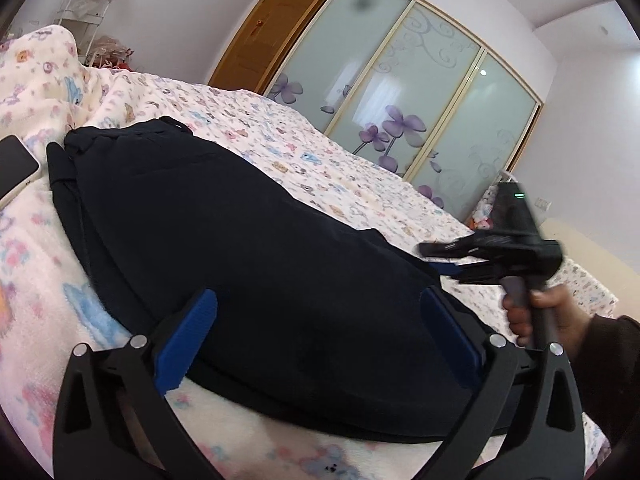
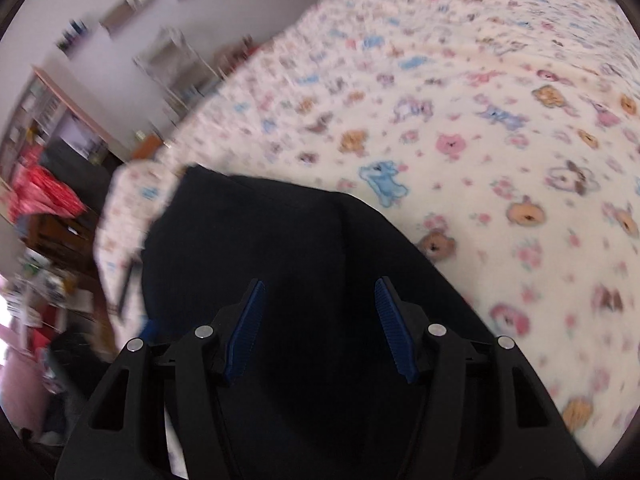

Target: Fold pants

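— Where am I working?
— In a home bedroom. A bed [image 1: 360,168] covered with a cartoon-animal blanket [image 2: 480,128] lies under my fingers.
— What else shows it?
— A sliding wardrobe [image 1: 420,92] with frosted, flower-printed doors, a wooden door [image 1: 264,36], a white rack [image 1: 86,4] and a phone [image 1: 14,168] on the bedding.

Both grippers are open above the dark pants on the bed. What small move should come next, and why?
Probably lower the left gripper and close it on the near edge of the pants. Its fingers are open with cloth between them, nothing gripped. The right gripper is open over the pants too, but its view is blurred, so let it settle first.
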A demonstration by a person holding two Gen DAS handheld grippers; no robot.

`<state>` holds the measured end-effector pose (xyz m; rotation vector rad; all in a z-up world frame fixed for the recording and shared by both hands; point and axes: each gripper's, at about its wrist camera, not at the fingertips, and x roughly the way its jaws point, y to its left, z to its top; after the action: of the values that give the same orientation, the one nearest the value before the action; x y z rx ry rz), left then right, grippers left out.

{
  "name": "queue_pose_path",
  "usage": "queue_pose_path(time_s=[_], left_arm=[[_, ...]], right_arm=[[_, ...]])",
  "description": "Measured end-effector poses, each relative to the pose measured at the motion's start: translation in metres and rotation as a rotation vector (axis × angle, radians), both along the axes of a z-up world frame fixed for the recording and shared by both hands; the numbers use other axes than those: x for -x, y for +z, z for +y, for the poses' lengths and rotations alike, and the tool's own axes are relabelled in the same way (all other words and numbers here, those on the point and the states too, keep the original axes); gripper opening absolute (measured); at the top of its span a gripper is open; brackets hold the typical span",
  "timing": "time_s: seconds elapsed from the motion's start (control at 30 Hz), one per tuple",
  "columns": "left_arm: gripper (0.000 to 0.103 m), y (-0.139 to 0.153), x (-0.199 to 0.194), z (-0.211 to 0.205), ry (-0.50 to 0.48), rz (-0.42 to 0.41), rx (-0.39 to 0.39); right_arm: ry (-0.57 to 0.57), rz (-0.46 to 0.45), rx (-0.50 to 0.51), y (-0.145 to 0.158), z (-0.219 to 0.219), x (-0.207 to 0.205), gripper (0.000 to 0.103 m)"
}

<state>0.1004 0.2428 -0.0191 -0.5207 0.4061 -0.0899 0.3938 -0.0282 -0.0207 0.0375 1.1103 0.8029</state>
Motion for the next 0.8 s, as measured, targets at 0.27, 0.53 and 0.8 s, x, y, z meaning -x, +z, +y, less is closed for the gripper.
queue_pose_path(time_s=[0.27, 0.53, 0.8], left_arm=[[0.101, 0.0, 0.002, 0.0, -0.007, -0.015, 0.016], [0.101, -0.001, -0.002, -0.003, -0.018, 0.0, 0.009], [0.101, -0.002, -0.005, -0.003, -0.016, 0.018, 0.007]], right_arm=[[-0.071, -0.19, 0.075, 0.022, 0.021, 0.006, 0.002], [-0.053, -0.261, 0.262, -0.014, 0.04, 0.003, 0.015], [-0.222, -0.19, -0.026, 0.033, -0.062, 0.048, 0.067]])
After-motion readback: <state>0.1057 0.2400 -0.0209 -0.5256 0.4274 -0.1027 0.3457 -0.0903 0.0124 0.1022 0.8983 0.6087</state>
